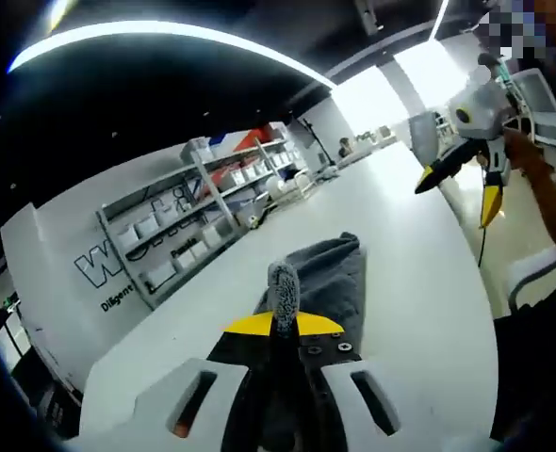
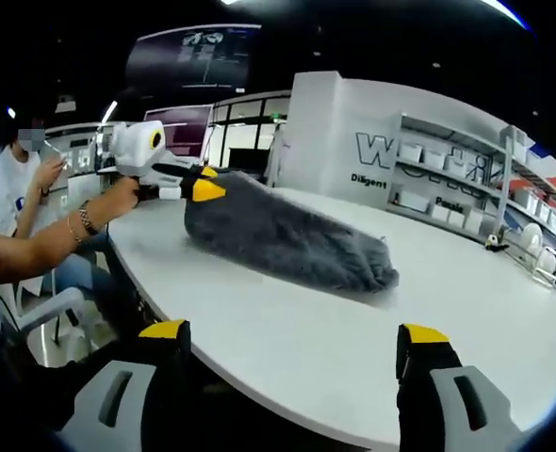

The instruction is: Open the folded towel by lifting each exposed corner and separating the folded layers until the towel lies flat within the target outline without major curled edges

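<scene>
1. Shelving (image 1: pixel 198 212) with white bins stands beyond the white table (image 1: pixel 400 245); a seated person (image 2: pixel 14 202) sits left of the right gripper (image 2: pixel 292 344).
2. One grey towel (image 2: pixel 287 240), two grippers.
3. Left gripper (image 1: pixel 283 292) is pinched closed on the towel's near edge.
4. Right gripper's jaws spread wide, holding nothing, with the towel ahead, apart.

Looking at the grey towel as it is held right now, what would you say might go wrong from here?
1. The left hand-held gripper is shut on the towel at one end, apparently on several layers; lifting may drag the whole bundle instead of separating folds.
2. The right hand-held gripper is open and off the cloth, so nothing anchors the far end.
3. The towel lies near the table edge and might slide off.
</scene>
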`<action>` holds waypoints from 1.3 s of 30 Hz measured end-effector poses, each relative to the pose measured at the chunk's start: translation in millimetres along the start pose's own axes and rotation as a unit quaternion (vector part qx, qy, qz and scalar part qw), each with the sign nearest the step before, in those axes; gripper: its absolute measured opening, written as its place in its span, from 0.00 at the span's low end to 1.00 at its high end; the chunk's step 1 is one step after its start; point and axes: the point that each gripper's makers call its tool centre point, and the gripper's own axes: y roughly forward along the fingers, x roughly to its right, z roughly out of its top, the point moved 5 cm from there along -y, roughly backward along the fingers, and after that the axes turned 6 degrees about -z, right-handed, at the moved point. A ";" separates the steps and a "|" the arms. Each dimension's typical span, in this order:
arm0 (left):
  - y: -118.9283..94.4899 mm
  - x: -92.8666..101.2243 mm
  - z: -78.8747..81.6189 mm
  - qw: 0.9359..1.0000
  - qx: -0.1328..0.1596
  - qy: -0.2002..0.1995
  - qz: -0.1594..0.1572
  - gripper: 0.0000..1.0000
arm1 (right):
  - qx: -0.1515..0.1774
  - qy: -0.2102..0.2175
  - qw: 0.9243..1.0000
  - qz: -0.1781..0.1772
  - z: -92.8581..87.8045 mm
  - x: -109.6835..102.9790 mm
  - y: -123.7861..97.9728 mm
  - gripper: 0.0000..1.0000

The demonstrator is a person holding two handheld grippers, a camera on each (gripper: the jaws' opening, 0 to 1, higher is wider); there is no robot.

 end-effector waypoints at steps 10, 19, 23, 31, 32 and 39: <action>3.2 51.5 -3.6 0.992 -0.035 0.064 -0.105 0.05 | -0.007 -0.006 1.000 0.004 0.6 -2.3 2.3 0.93; 0.6 71.7 -21.1 0.982 -0.063 0.054 -0.170 0.06 | -0.016 -0.010 1.000 0.006 -0.8 -4.4 4.2 0.93; 0.7 75.7 -32.5 0.978 -0.096 0.066 -0.174 0.06 | -0.016 -0.011 1.000 0.006 -1.0 -5.3 4.3 0.93; 11.7 74.3 -48.8 0.975 -0.130 0.054 -0.174 0.07 | -0.019 -0.014 1.000 0.009 -1.6 -8.4 5.4 0.93; 13.0 74.1 -51.1 0.974 -0.134 0.050 -0.174 0.07 | -0.019 -0.014 1.000 0.009 -1.7 -8.5 5.3 0.93; 9.8 77.9 -45.9 0.978 -0.083 -0.015 -0.192 0.24 | -0.020 -0.012 1.000 0.006 -3.6 -5.0 3.5 0.93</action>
